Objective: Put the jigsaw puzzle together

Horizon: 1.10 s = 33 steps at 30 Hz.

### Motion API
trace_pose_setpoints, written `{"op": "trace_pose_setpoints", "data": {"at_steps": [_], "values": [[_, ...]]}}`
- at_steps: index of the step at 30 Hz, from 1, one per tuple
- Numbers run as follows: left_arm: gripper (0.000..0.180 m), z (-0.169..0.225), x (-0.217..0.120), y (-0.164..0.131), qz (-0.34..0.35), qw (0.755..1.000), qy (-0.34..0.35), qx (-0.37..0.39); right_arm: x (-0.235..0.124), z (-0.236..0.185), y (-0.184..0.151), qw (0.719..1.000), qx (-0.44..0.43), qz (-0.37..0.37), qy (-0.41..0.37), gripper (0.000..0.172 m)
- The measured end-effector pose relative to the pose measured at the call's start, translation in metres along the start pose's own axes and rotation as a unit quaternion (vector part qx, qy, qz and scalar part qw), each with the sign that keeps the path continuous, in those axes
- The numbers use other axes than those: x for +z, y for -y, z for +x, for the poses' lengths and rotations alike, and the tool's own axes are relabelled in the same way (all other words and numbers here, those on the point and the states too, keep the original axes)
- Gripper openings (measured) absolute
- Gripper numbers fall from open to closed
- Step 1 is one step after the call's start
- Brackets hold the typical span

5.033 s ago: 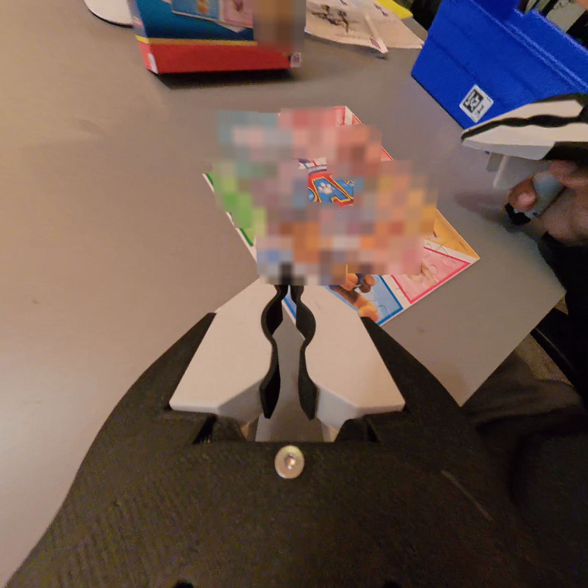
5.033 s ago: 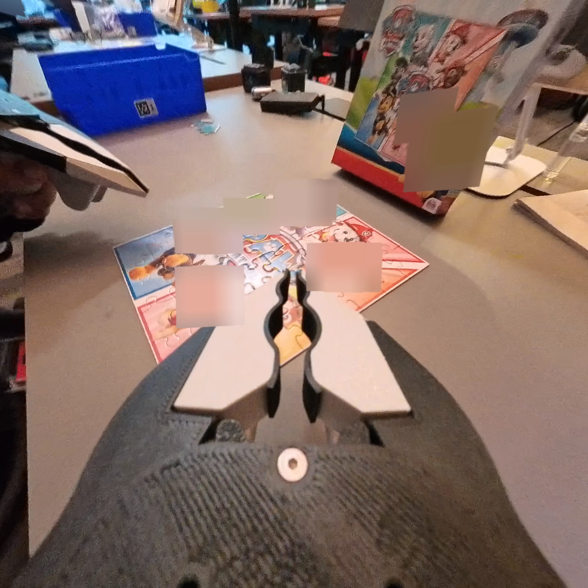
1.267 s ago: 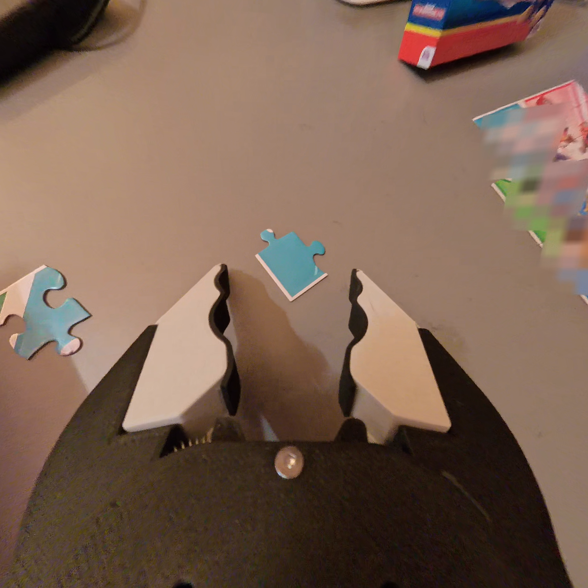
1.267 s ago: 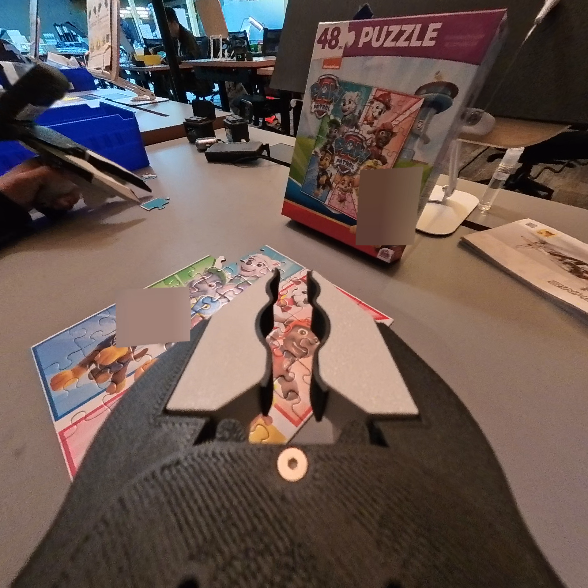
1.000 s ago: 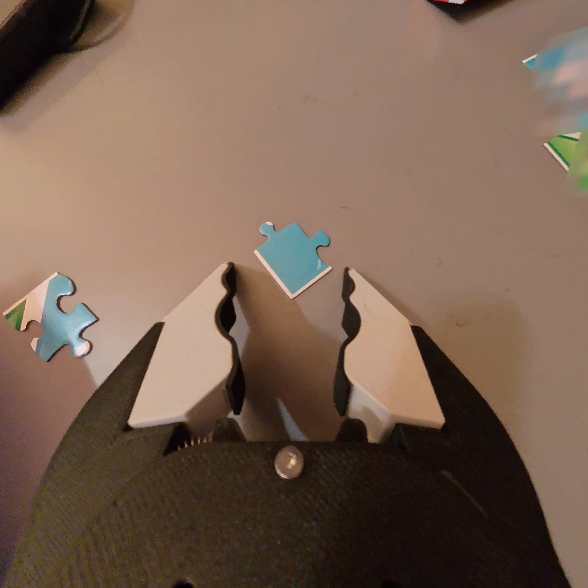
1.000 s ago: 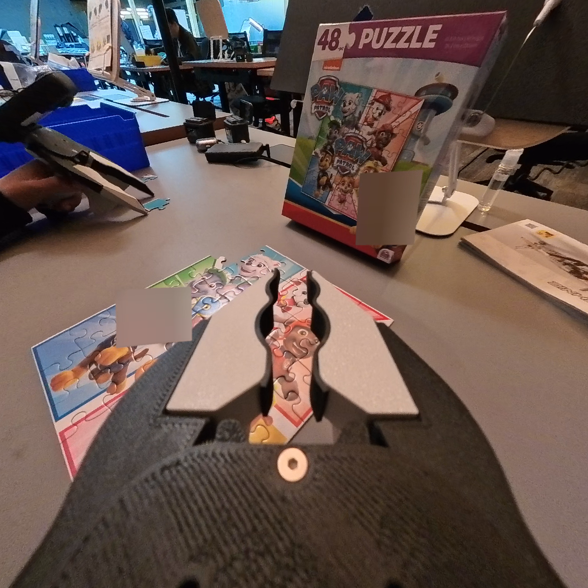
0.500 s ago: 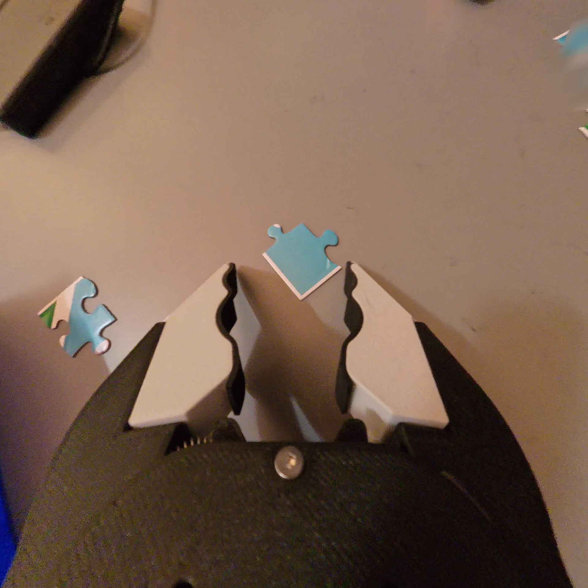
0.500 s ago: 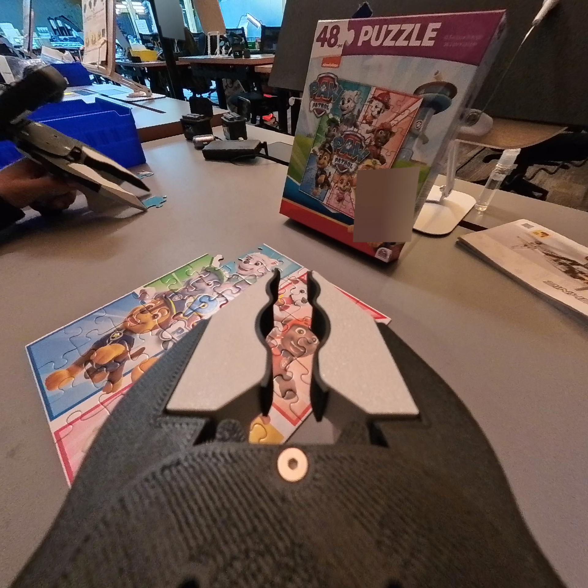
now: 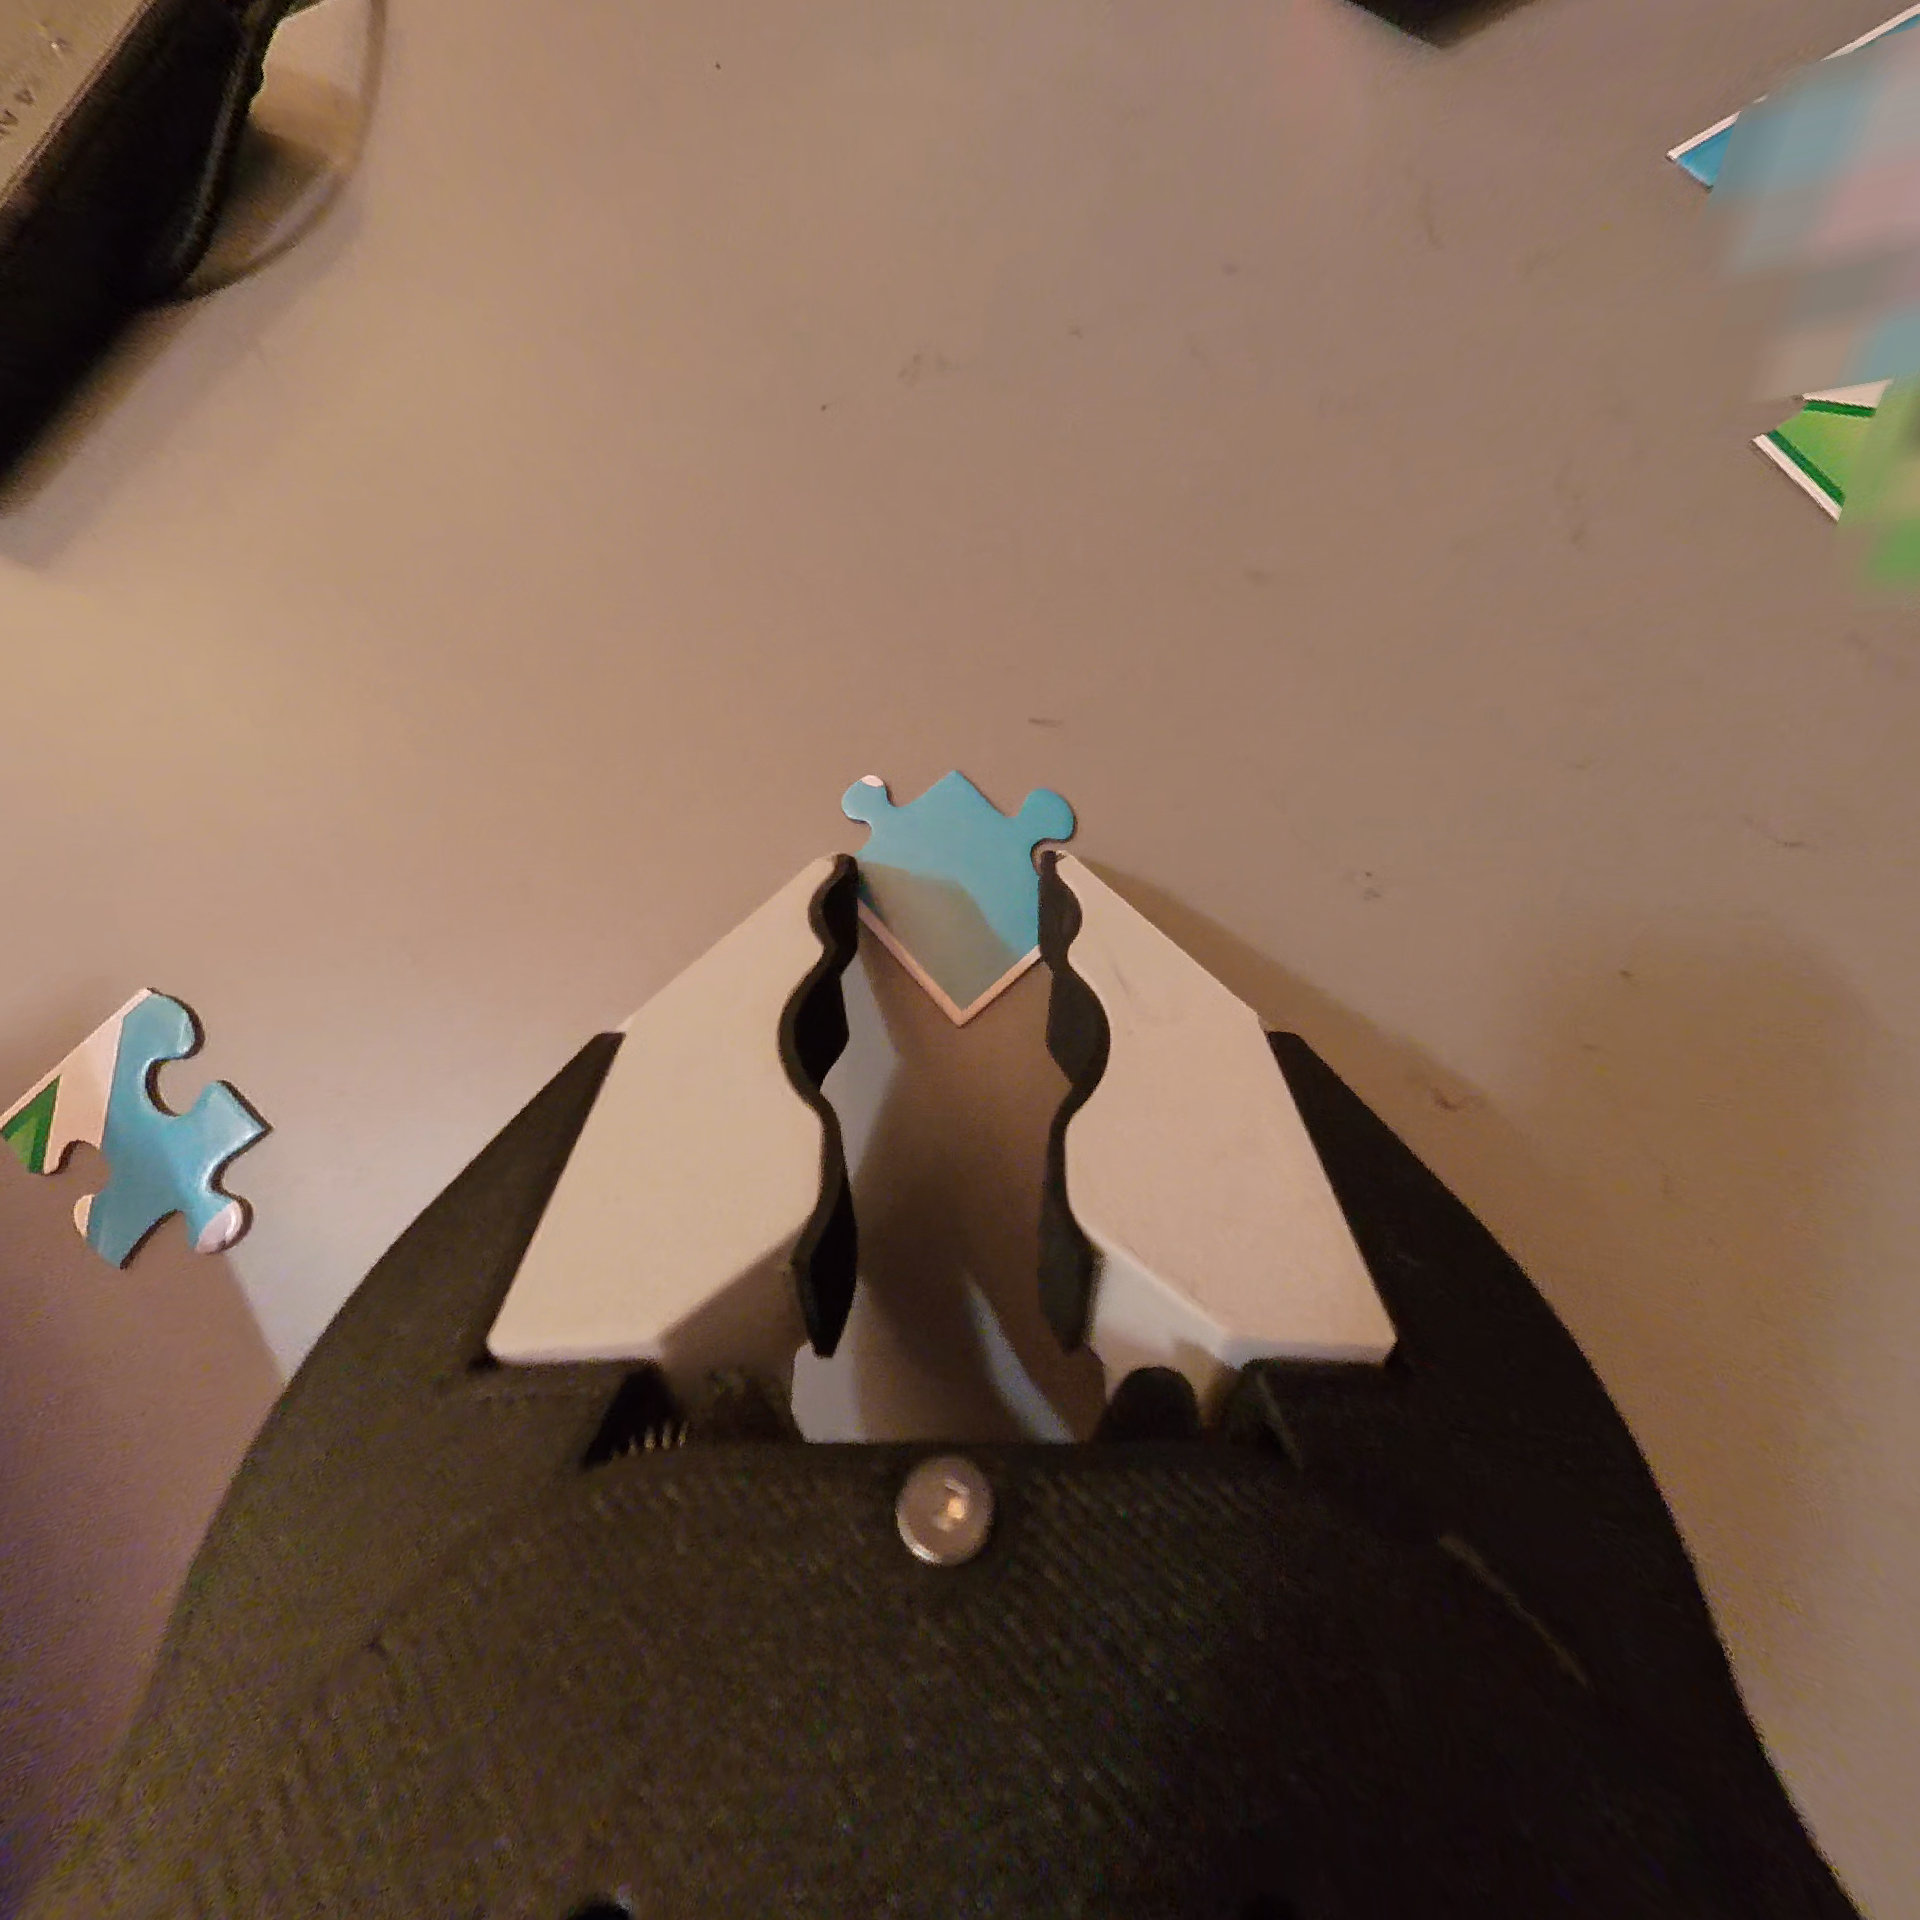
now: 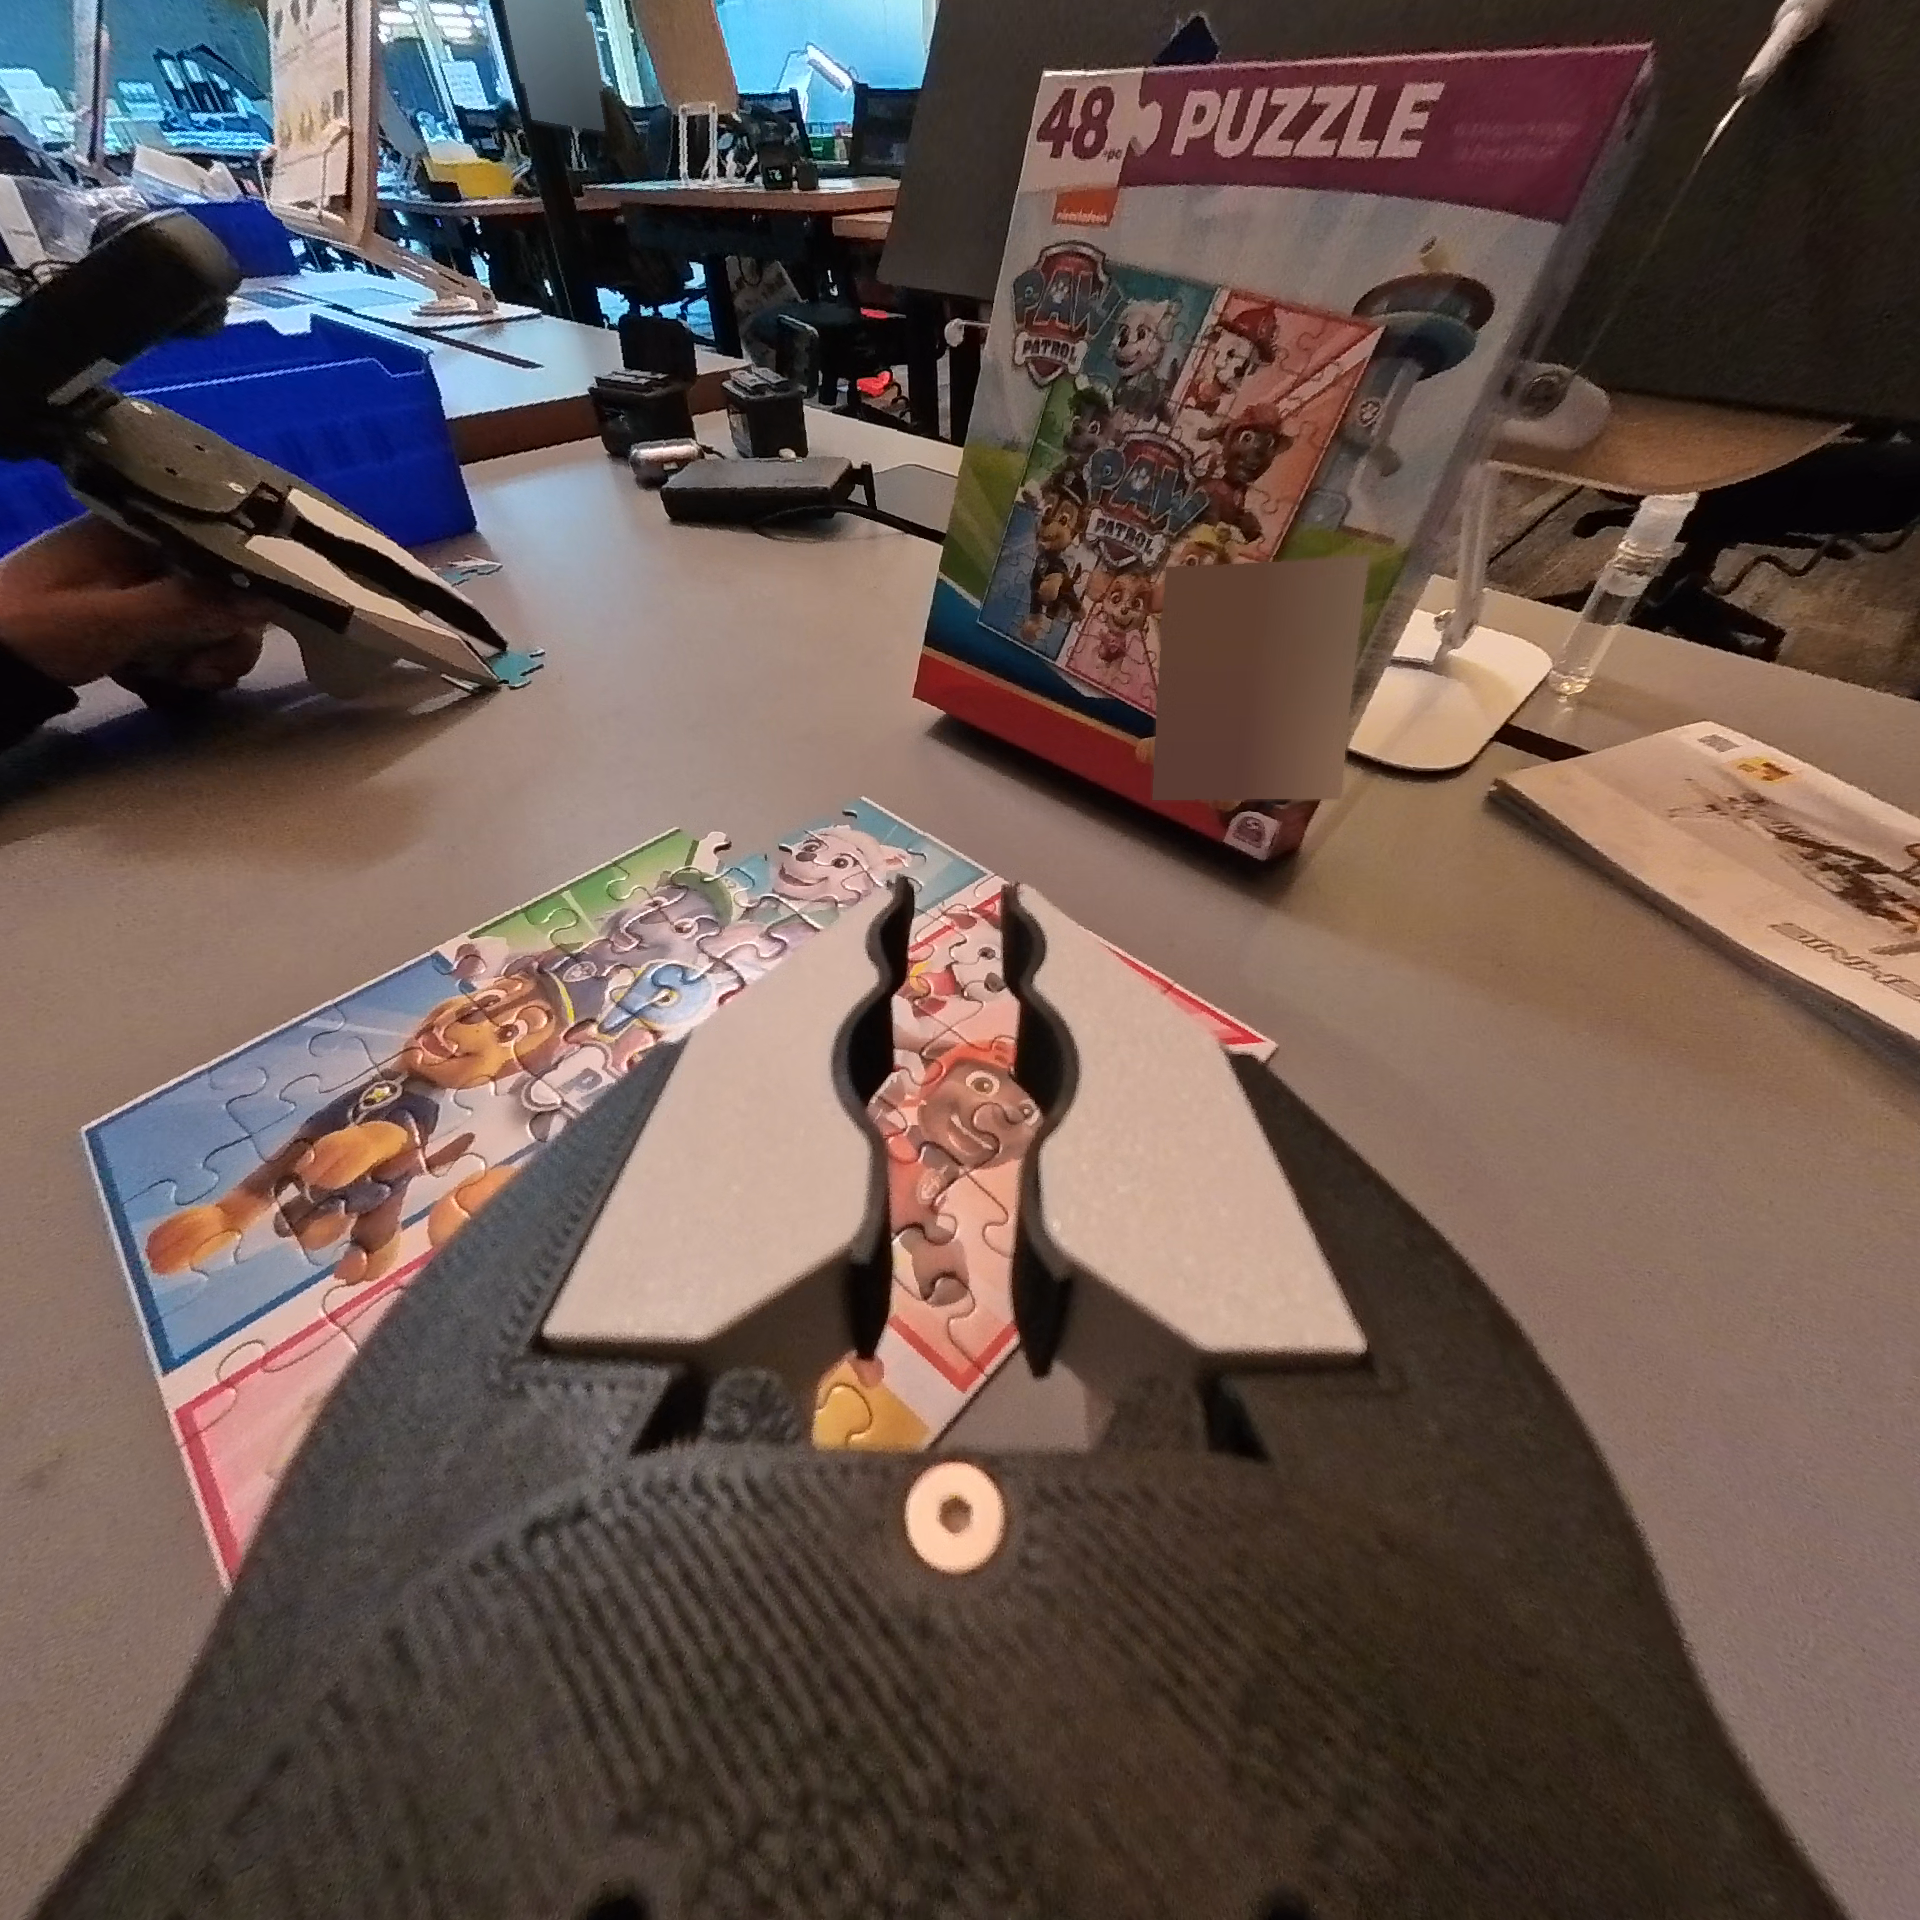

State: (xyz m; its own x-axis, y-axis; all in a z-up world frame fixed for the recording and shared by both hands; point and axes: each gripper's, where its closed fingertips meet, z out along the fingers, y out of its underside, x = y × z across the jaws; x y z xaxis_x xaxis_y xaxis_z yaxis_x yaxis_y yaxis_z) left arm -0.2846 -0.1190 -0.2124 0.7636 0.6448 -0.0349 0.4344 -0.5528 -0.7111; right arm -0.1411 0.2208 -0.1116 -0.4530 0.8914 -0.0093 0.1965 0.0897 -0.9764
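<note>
Blue puzzle piece (image 9: pixel 951 904) is lain flat on grey table (image 9: pixel 1039 416), corner toward camera, two tabs pointing away, its sides touched by the left gripper (image 9: pixel 948 868) fingertips.

A blur covers the assembled puzzle (image 9: pixel 1839 249) at the frame's edge.

A grey counter (image 10: pixel 727 707) carries a mostly assembled cartoon puzzle (image 10: pixel 436 1049) lying flat; a puzzle box (image 10: pixel 1226 436) stands upright behind it; a blue puzzle piece (image 9: pixel 951 883) and a second loose piece (image 9: pixel 135 1132) lie apart; a booklet (image 10: pixel 1745 883) rests at the right.
</note>
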Motion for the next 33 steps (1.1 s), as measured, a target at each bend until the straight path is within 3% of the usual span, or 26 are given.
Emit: {"op": "trace_pose_setpoints", "data": {"at_steps": [8,14,18,21,27,33], "values": [[0.022,0.001,-0.003,0.005,0.016,1.000,0.011,0.005,-0.001,-0.001,0.001,1.000,-0.001,0.002,0.001,0.016],[0.065,-0.007,-0.010,0.013,0.053,0.998,-0.002,-0.039,0.000,-0.002,0.001,1.000,-0.001,0.002,0.003,0.016],[0.073,-0.008,-0.004,0.007,0.026,0.999,0.010,-0.036,0.000,-0.002,0.001,1.000,-0.002,0.001,0.003,0.016],[0.073,-0.007,0.001,0.000,-0.002,1.000,0.020,-0.023,0.000,-0.002,0.001,1.000,-0.002,0.001,0.002,0.016],[0.038,0.000,0.001,0.000,-0.003,1.000,0.002,-0.022,0.000,-0.002,0.000,1.000,-0.002,-0.001,0.003,0.016],[0.038,0.002,0.001,0.000,-0.003,1.000,0.000,-0.018,0.000,-0.002,0.000,1.000,-0.003,0.000,0.003,0.016]]}}
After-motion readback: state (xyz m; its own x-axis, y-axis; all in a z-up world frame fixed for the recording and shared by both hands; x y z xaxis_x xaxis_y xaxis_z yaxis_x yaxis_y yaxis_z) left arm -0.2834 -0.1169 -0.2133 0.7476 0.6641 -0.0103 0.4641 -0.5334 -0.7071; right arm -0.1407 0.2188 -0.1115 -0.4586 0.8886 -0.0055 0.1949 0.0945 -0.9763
